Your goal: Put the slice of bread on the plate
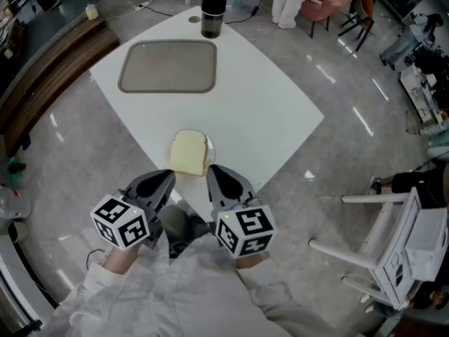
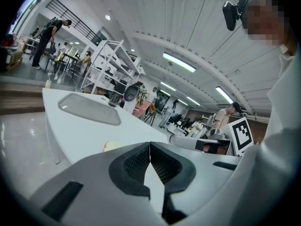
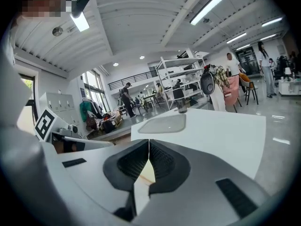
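Left gripper [image 1: 169, 176], right gripper [image 1: 211, 170]: fingers were shut, empty. You risked nudging bread [image 1: 188, 153] and plate [image 1: 210, 146] off the table's [image 1: 266, 111] near edge.

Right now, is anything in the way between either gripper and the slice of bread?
Nothing visible. The slice of bread lies at the table's near corner, apparently already on the plate, just ahead of the left gripper and right gripper, both shut and empty. The tray and black tumbler sit far behind it.
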{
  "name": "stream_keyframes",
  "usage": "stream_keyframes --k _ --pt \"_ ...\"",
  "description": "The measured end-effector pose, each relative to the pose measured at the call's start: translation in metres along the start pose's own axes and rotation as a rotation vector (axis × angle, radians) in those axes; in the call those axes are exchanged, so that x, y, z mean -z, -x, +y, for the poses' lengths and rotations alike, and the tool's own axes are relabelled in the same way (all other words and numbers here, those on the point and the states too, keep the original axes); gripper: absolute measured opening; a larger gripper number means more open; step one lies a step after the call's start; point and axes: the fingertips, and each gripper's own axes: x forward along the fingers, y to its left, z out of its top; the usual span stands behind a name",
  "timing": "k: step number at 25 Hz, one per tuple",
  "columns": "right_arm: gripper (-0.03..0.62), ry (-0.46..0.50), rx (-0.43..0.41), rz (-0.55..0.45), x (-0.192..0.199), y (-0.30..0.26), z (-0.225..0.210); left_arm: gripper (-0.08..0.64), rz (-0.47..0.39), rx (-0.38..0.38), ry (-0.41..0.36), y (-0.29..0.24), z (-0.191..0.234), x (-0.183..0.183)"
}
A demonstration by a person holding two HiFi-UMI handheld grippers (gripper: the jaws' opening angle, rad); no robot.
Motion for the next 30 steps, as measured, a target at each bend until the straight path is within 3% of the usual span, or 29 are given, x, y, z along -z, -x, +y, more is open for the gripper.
stream_keyframes --k 19,30 --pt "0.015 -0.019 0.060 0.018 0.001 -0.012 0.011 0.009 0.036 0.023 -0.011 0.012 0.022 -0.014" --pt "0.015 -0.063 0.084 0.065 0.016 -0.018 0.010 0.009 0.117 0.001 -0.001 0.006 0.045 -0.002"
